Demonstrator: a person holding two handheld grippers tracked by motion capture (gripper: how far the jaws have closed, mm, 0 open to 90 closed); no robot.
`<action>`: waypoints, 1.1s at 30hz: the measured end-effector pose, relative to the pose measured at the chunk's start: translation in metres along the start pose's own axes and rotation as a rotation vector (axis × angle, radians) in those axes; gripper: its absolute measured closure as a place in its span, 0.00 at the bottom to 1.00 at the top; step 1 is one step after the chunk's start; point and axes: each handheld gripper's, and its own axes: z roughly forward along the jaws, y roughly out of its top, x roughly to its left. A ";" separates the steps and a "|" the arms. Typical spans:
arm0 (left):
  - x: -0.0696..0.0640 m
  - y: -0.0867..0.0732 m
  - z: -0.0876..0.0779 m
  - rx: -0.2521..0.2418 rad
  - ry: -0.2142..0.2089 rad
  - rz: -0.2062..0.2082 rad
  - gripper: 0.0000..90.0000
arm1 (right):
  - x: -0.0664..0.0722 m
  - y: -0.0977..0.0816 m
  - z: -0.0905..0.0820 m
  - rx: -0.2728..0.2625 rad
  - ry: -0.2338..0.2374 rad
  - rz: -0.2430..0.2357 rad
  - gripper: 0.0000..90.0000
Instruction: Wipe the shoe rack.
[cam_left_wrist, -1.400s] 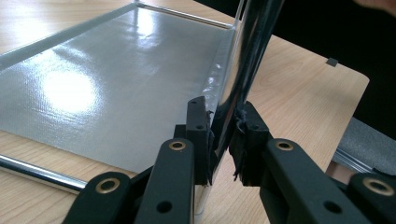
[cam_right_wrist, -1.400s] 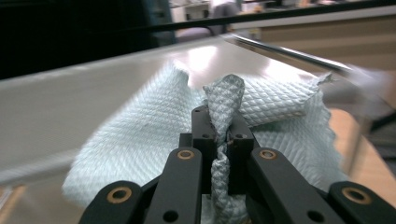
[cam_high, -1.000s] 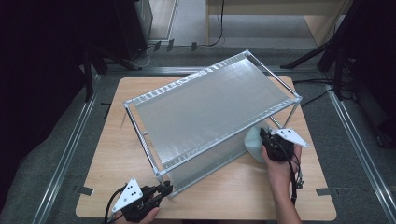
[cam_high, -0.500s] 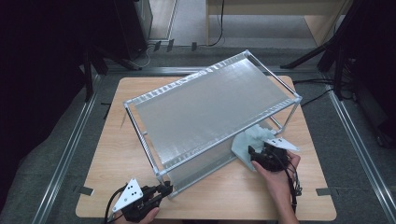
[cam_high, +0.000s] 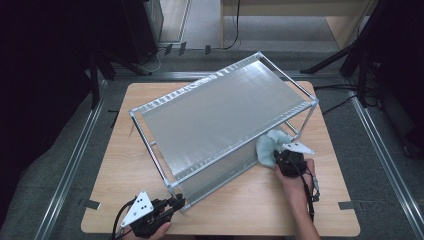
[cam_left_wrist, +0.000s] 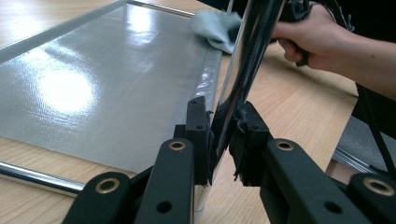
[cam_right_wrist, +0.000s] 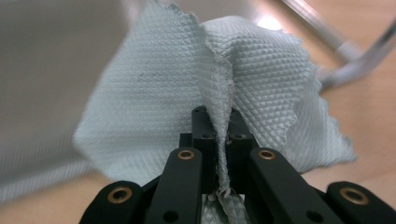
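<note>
Cloth (cam_right_wrist: 187, 93), pale blue-green with a waffle weave, is pinched in the right gripper (cam_right_wrist: 218, 135): in the right gripper view a fold of it runs straight down between the two black jaws, which are pressed together on it. The jaws have just been opening and closing again, and the fold sits between them now. In the high view that cloth (cam_high: 267, 147) lies at the lower right of the frame, against the near right end of the rack (cam_high: 225, 120), with the right gripper (cam_high: 289, 161) and the person's hand just behind it.

The rack is a chrome-tube frame carrying silvery shelf sheets, set at a slant across the wooden table (cam_high: 125, 165). At the bottom left of the high view the left gripper (cam_high: 176, 202) meets the rack's near corner post. In the left gripper view its jaws are clamped on that shiny post (cam_left_wrist: 243, 70), one pad on either side, touching the metal. Beyond the post, at the top of that view, the cloth (cam_left_wrist: 215, 28) rests on the edge of the lower shelf sheet (cam_left_wrist: 93, 88).
</note>
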 end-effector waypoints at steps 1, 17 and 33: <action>0.000 0.000 0.000 0.000 0.000 0.000 0.88 | -0.002 0.005 0.001 -0.030 -0.014 0.017 0.96; -0.004 -0.001 0.003 -0.010 0.009 -0.016 0.87 | 0.051 -0.004 0.021 0.041 0.166 -0.124 0.95; -0.009 -0.001 0.008 -0.006 0.006 -0.013 0.87 | 0.186 -0.051 -0.023 0.057 0.434 -0.343 0.94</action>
